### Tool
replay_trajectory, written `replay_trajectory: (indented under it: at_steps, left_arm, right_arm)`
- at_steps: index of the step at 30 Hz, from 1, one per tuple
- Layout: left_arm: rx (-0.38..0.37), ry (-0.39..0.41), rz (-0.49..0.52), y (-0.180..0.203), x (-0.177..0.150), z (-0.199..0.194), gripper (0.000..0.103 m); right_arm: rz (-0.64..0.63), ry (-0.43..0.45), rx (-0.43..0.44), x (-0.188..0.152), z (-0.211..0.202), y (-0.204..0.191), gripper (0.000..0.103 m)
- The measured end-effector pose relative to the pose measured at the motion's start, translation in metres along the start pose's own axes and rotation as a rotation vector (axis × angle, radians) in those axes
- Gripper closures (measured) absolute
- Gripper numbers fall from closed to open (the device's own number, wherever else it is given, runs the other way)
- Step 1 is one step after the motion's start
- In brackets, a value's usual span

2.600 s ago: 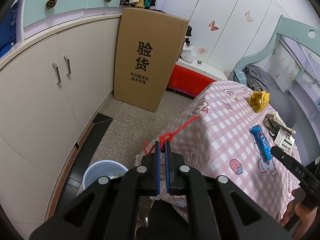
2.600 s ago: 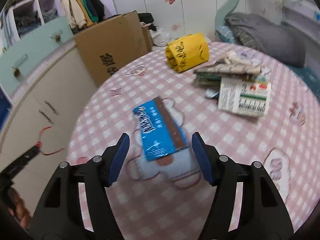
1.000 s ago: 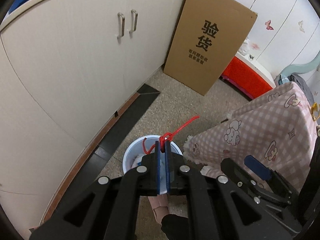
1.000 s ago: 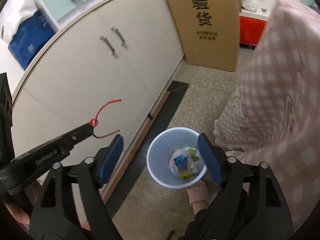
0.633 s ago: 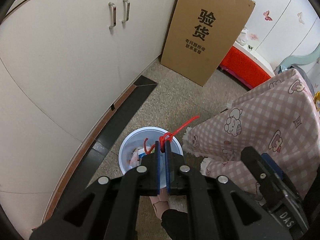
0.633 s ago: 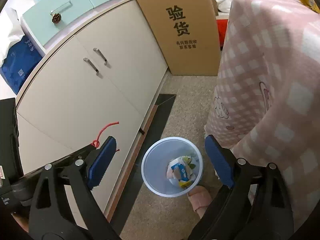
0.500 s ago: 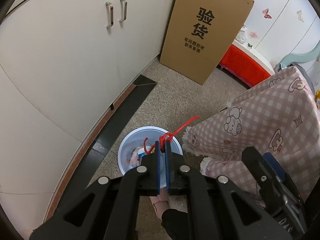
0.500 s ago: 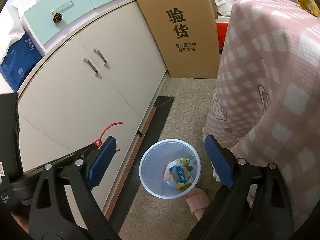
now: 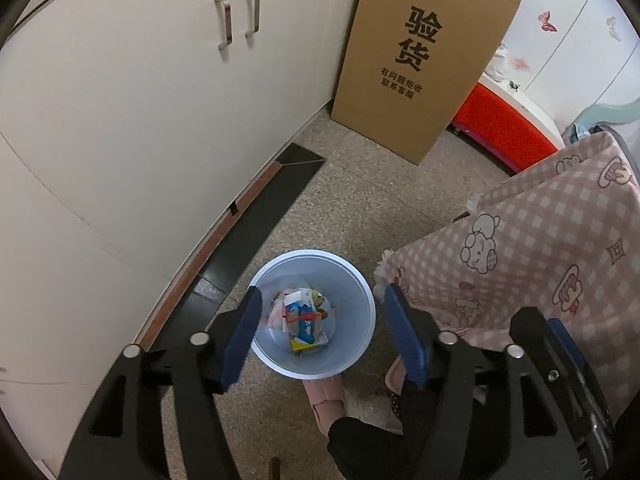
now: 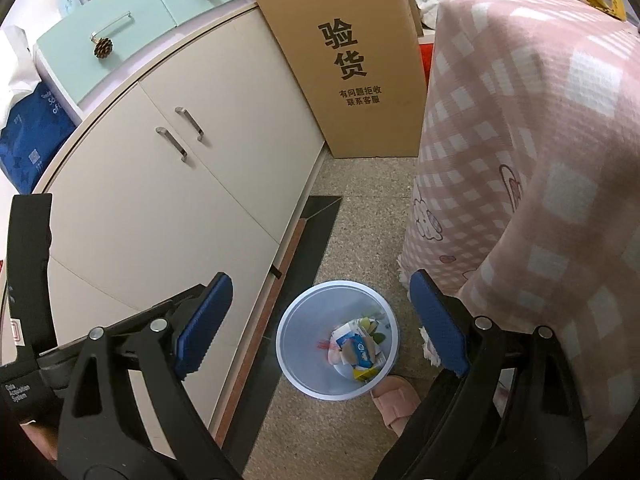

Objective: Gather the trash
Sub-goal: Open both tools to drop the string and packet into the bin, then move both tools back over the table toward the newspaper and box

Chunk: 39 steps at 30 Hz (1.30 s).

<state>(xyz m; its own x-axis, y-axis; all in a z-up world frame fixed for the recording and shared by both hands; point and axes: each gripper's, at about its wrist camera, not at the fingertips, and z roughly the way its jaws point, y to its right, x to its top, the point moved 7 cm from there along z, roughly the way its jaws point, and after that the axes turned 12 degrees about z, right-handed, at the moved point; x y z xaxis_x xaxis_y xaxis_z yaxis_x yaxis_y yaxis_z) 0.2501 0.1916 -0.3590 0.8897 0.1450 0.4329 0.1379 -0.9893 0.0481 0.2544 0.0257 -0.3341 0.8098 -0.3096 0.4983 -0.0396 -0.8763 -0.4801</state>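
A pale blue bin (image 9: 362,292) stands on the floor and holds several wrappers. A red string (image 9: 301,316) lies on top of them. My left gripper (image 9: 324,332) hangs straight above the bin. Its jaws are opening and nothing is between them. In the right wrist view the same bin (image 10: 286,340) sits below my right gripper (image 10: 320,324), which is open wide and empty. The trash (image 10: 356,348) shows inside the bin. Part of the left gripper's black body (image 10: 28,280) stands at the left edge of that view.
A cream cabinet (image 9: 160,100) runs along the left, with a dark floor strip at its foot. A tall cardboard box (image 9: 420,60) leans behind. The pink checked bedspread (image 9: 540,260) hangs at the right. A person's pink slipper (image 9: 324,396) touches the bin's near side.
The left gripper's jaws have parted, and the red string that they pinched now lies in the bin. The right gripper stays wide open above the bin.
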Motion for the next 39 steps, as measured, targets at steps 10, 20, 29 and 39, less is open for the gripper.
replay_trajectory:
  at_steps: [10,20,29,39]
  left_arm:
    - [0.016,0.001,0.004,-0.003,-0.007,-0.008,0.036]
    - [0.088,0.089,-0.036,-0.021,-0.016,-0.06,0.036]
    - [0.142,0.335,-0.044,-0.011,0.011,-0.168,0.033]
    - [-0.042,0.41,0.233,0.146,0.046,-0.202,0.027]
  right_arm:
    - [-0.003,-0.01,0.002,0.0,0.002,-0.002,0.015]
    - [-0.026,-0.08,0.142,-0.005,-0.02,-0.025,0.014]
    - [-0.083,0.135,0.268,0.038,-0.141,-0.057,0.013]
    - [0.146,0.322,0.059,0.111,-0.23,0.115,0.013]
